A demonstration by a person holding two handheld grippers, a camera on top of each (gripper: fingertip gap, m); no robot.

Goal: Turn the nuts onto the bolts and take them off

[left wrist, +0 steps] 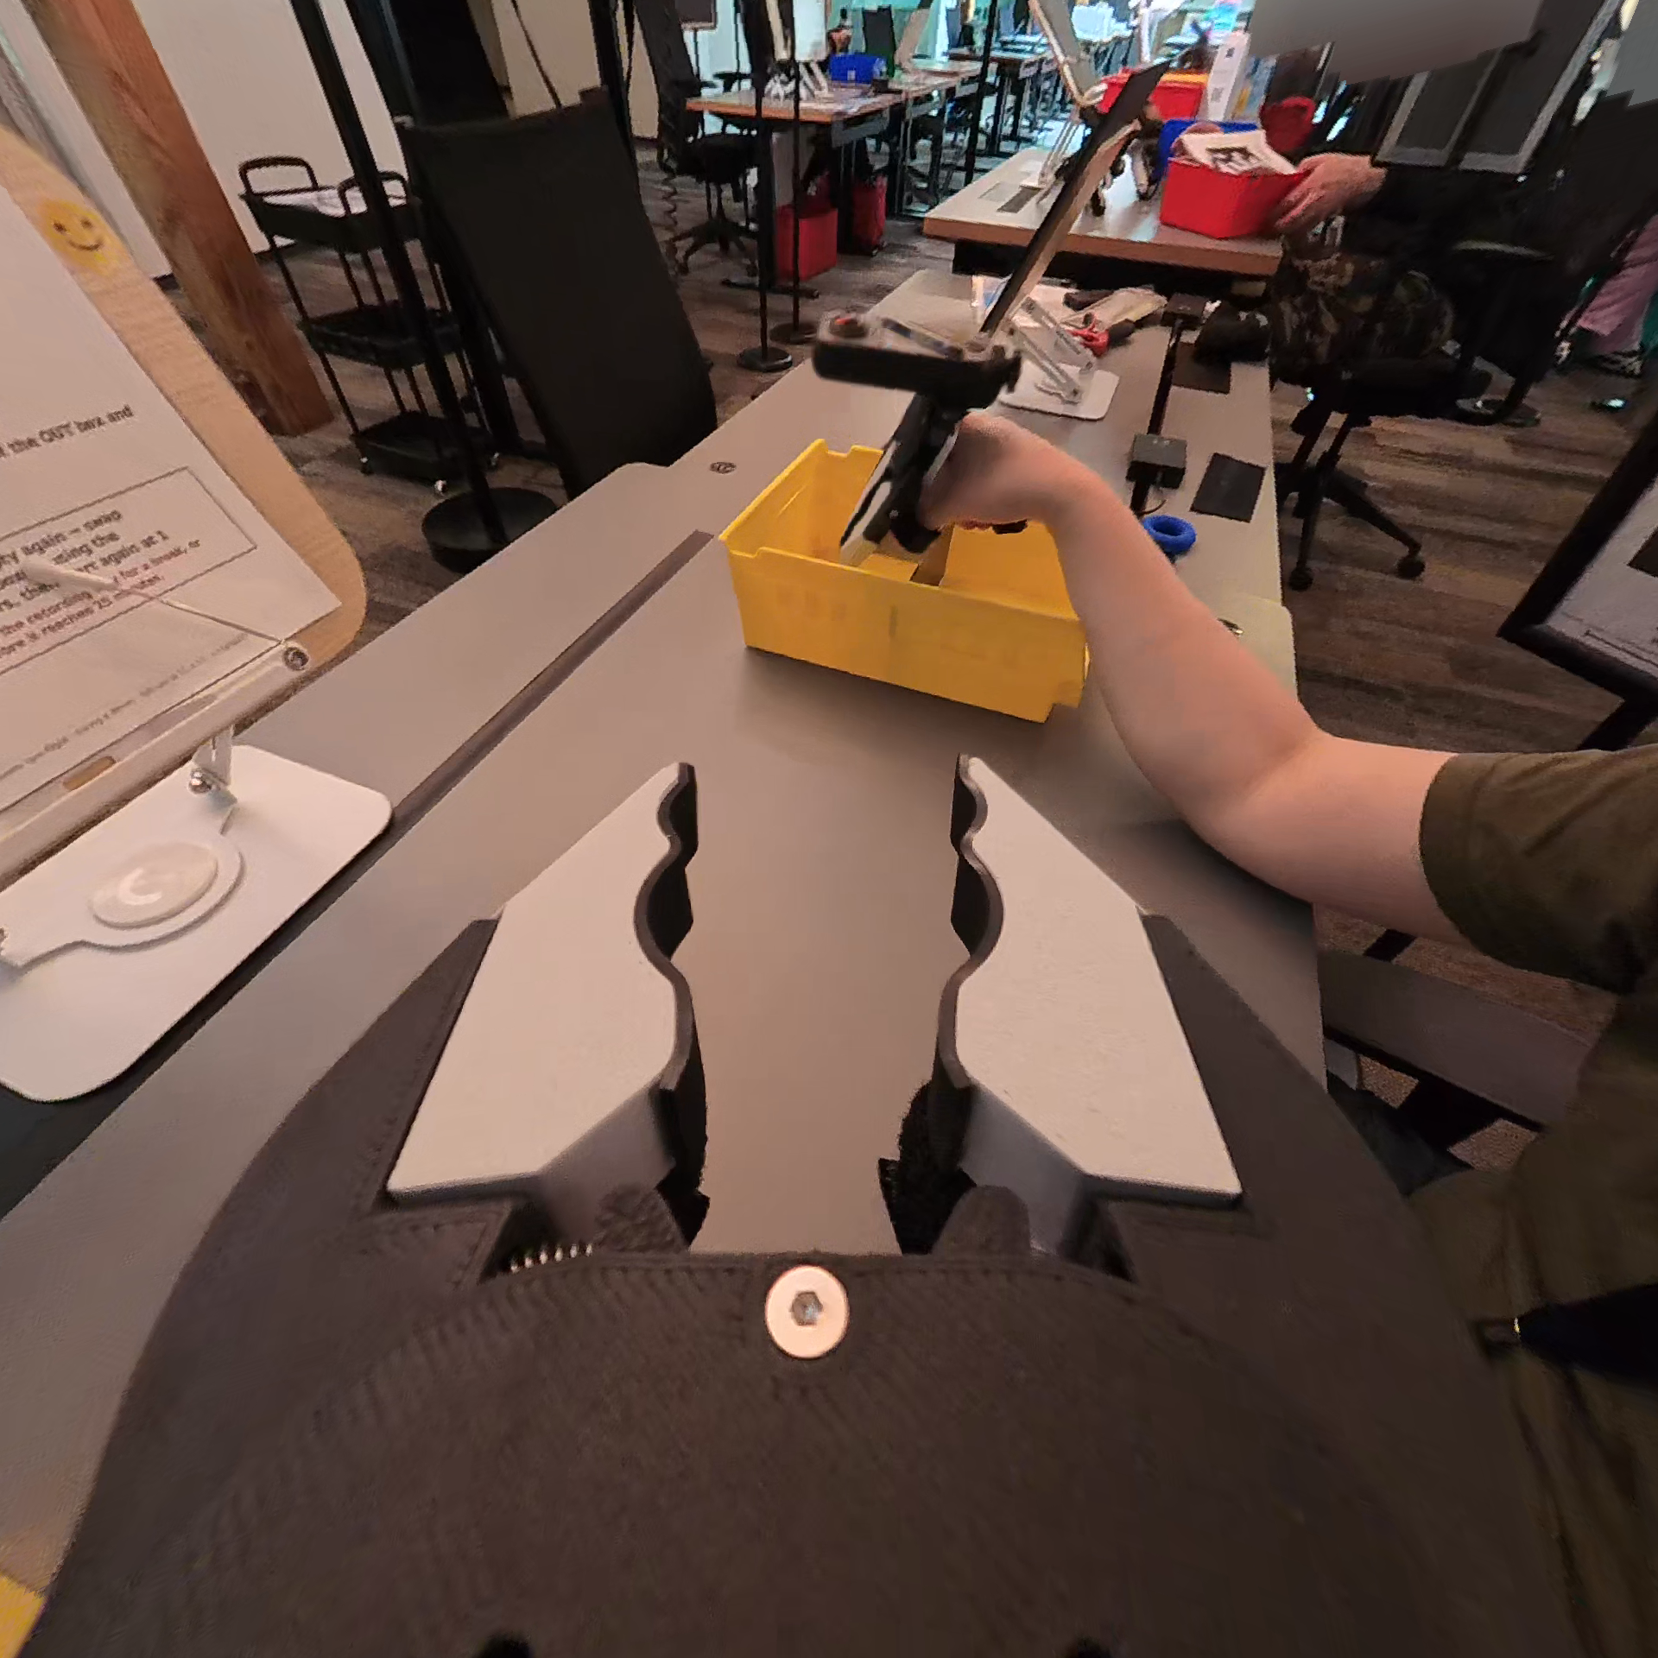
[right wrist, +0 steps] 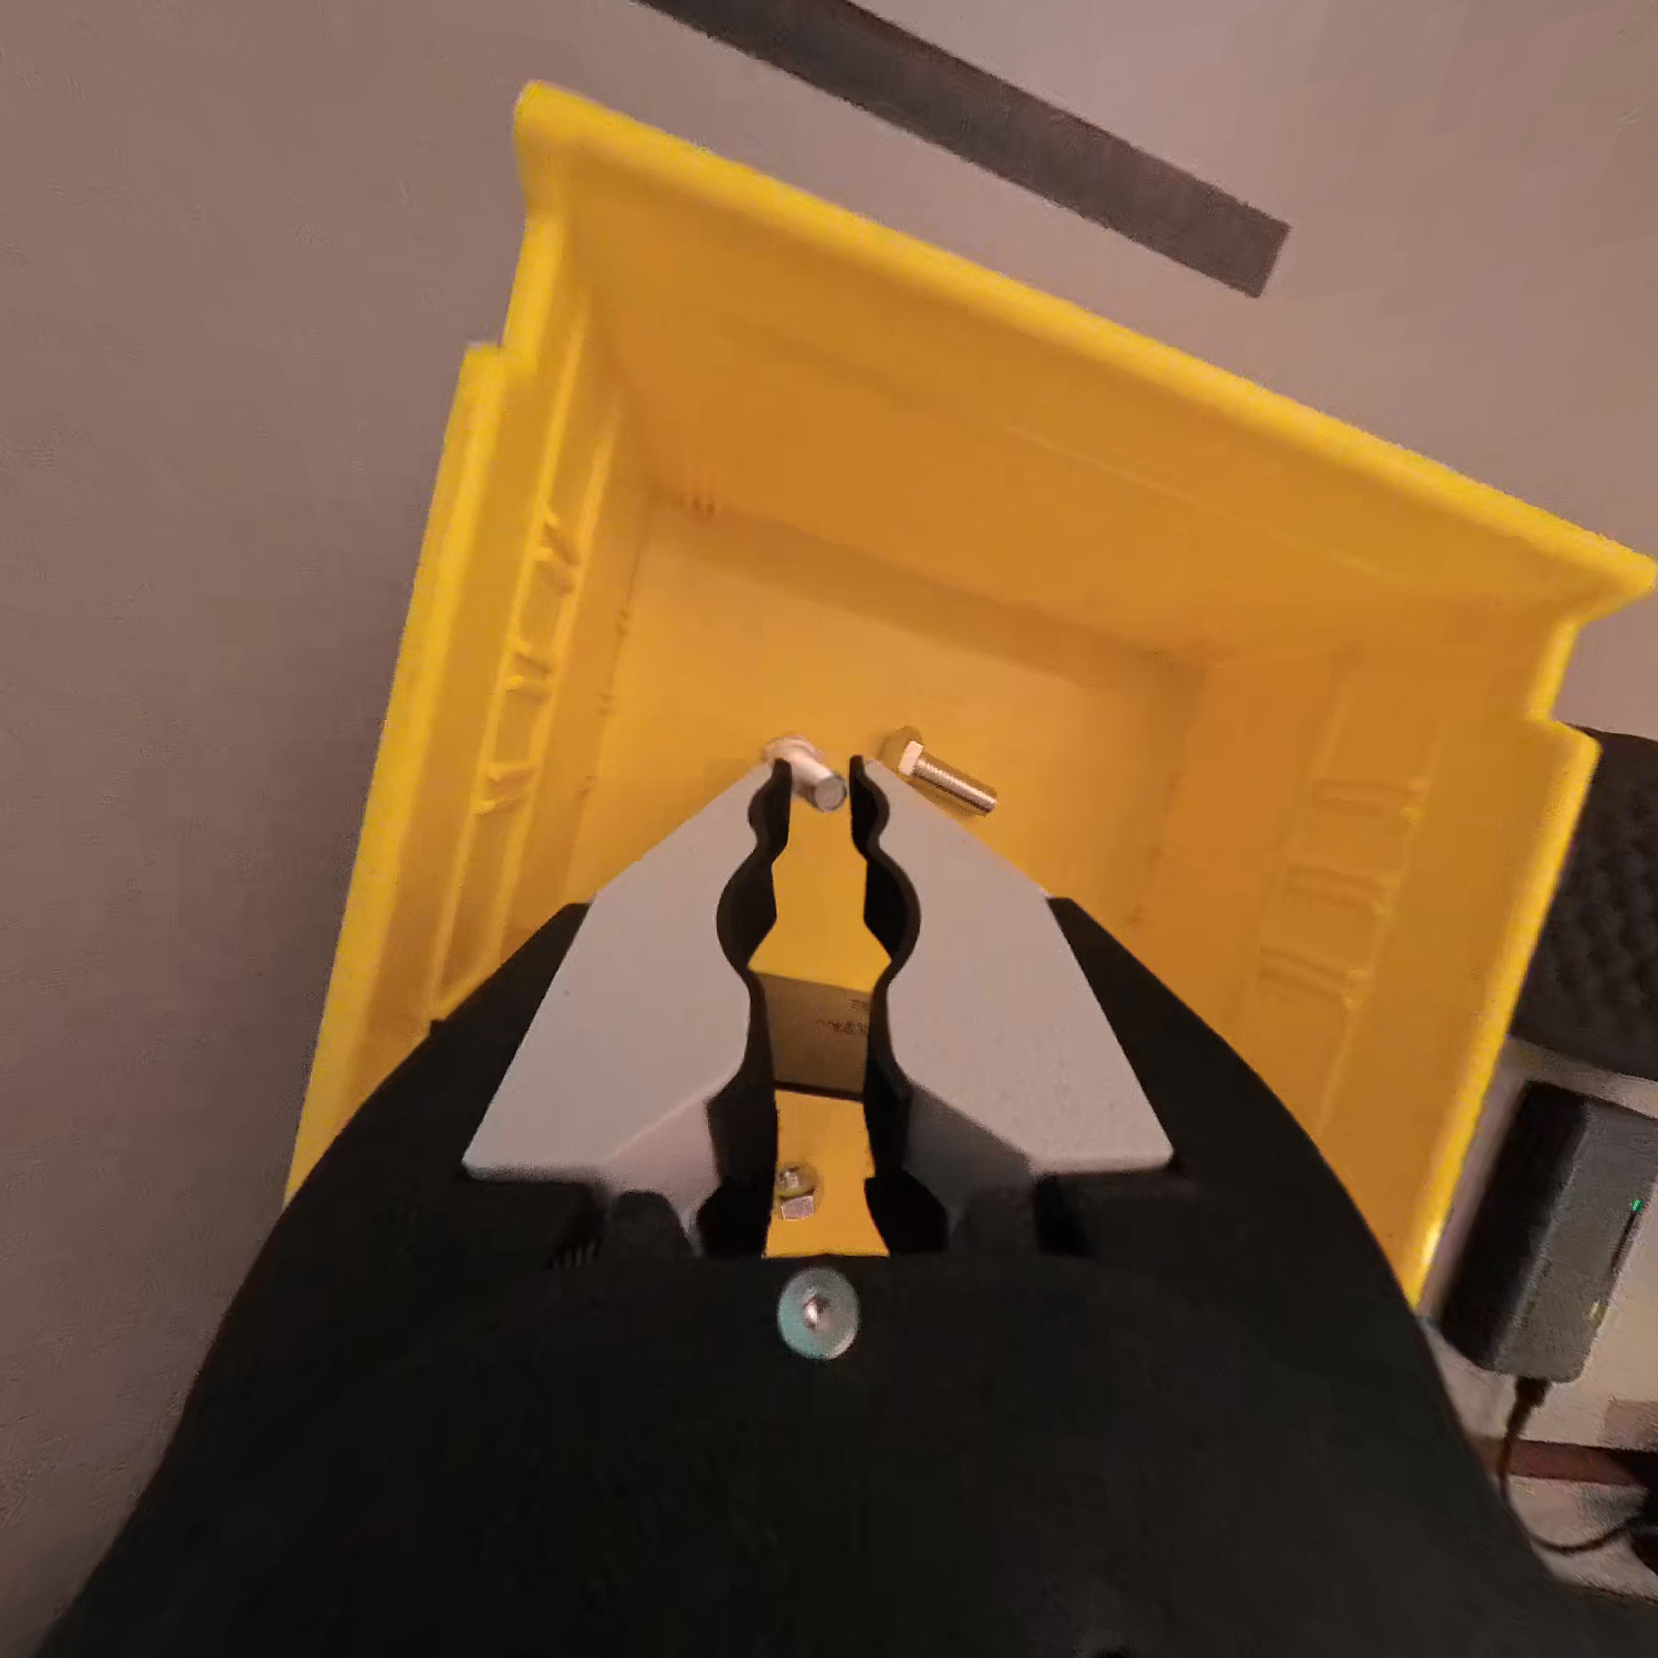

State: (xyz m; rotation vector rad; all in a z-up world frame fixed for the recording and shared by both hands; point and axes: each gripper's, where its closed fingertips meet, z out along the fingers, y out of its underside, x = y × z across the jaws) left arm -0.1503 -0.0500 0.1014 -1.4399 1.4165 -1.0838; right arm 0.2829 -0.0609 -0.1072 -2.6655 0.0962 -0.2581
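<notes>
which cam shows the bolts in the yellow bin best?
Right wrist view. It looks straight down into the yellow bin, showing two bolts on its floor just past the open right gripper. In the left wrist view, the bin's wall and the right gripper hide the bolts.

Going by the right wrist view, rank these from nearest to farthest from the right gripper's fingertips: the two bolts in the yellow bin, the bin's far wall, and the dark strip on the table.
1. Bolt on the left, right at the tips of the right gripper.
2. Bolt on the right, just beside the right fingertip.
3. Far wall of the yellow bin, beyond both bolts.
4. Dark strip, on the table past the bin.
</notes>
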